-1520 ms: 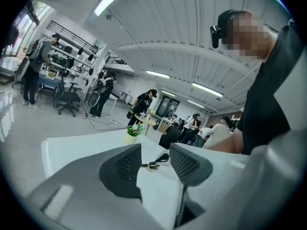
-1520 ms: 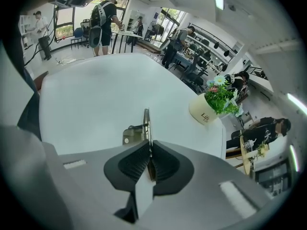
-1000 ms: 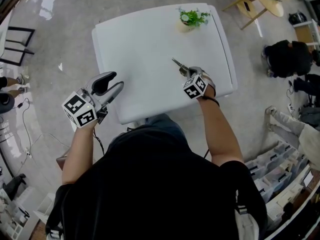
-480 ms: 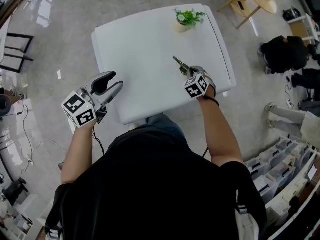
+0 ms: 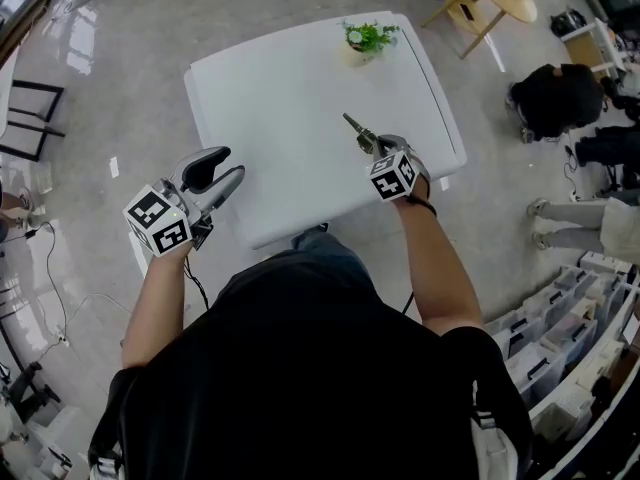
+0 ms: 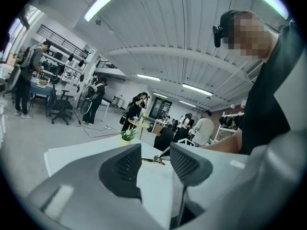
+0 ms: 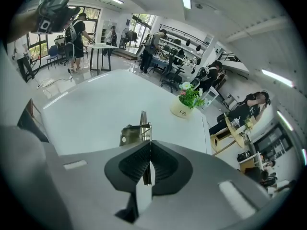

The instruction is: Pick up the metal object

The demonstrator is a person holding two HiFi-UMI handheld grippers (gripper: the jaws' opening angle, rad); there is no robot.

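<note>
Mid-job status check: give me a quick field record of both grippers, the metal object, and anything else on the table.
left gripper: open, nothing between the jaws, held by the table's left edge
right gripper: shut on the metal object
metal object: thin end pinched in the jaws, the rest pointing forward over the table; lifted or touching, cannot tell
table: white
potted plant: near the far edge, apart from both grippers

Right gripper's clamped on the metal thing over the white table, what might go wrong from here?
The right gripper pinches only the thin near end of the metal object. Most of it sticks out ahead, so it may pivot or slip. Its tip points roughly toward the potted plant, and a forward swing might knock it.
</note>
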